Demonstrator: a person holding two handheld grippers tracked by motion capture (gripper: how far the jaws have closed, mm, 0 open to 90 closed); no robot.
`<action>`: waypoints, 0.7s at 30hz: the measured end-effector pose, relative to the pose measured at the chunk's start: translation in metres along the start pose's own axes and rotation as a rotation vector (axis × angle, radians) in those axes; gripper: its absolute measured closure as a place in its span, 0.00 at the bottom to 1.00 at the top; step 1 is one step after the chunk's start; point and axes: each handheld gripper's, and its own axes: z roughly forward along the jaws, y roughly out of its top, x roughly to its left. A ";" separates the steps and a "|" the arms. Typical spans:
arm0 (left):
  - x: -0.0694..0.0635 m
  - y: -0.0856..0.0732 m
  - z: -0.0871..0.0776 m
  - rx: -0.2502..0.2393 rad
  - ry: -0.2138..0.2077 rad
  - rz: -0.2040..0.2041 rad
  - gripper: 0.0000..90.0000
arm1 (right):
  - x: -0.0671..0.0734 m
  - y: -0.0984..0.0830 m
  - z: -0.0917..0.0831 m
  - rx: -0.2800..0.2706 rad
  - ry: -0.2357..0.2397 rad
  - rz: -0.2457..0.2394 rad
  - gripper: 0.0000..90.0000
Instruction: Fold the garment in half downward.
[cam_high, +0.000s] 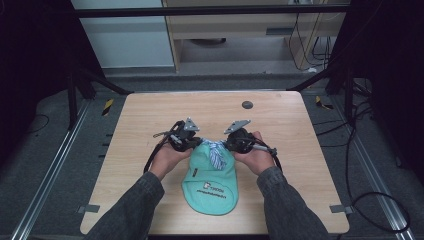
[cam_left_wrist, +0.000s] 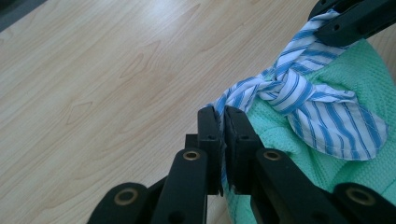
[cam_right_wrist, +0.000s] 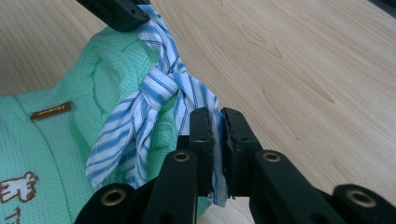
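Pale wood desk (cam_high: 150, 200), dark room | hands level, both grippers' fingers clamped on striped tie (cam_high: 216, 152) over green cap (cam_high: 210, 185)

One wooden table (cam_high: 150, 130) is seen, with one small dark round disc (cam_high: 247, 104) set on it beyond the grippers. Two hand-held grippers are counted: one left gripper (cam_left_wrist: 223, 122) and one right gripper (cam_right_wrist: 218, 123), each with two black jaws, so four jaws total. Two grey three-cornered plates are counted, one on top of each gripper. Two hands are counted, a left hand (cam_high: 167, 157) and a right hand (cam_high: 256, 157), plus two grey sleeves. One mint-green garment (cam_high: 210, 177) is laid between and just below the grippers. One blue-and-white striped tie (cam_left_wrist: 299, 88) is counted on it, with one knot and two ends, one clamped in each gripper.
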 end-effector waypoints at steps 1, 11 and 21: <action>0.000 0.000 0.000 0.000 0.000 0.000 0.96 | 0.000 0.000 -0.001 -0.001 -0.003 -0.003 0.92; -0.002 0.006 -0.006 -0.022 0.015 0.036 0.96 | -0.005 0.002 -0.006 -0.017 -0.024 -0.074 0.92; 0.005 0.006 -0.015 -0.040 0.022 0.041 0.96 | -0.007 0.013 -0.006 -0.039 -0.041 -0.099 0.92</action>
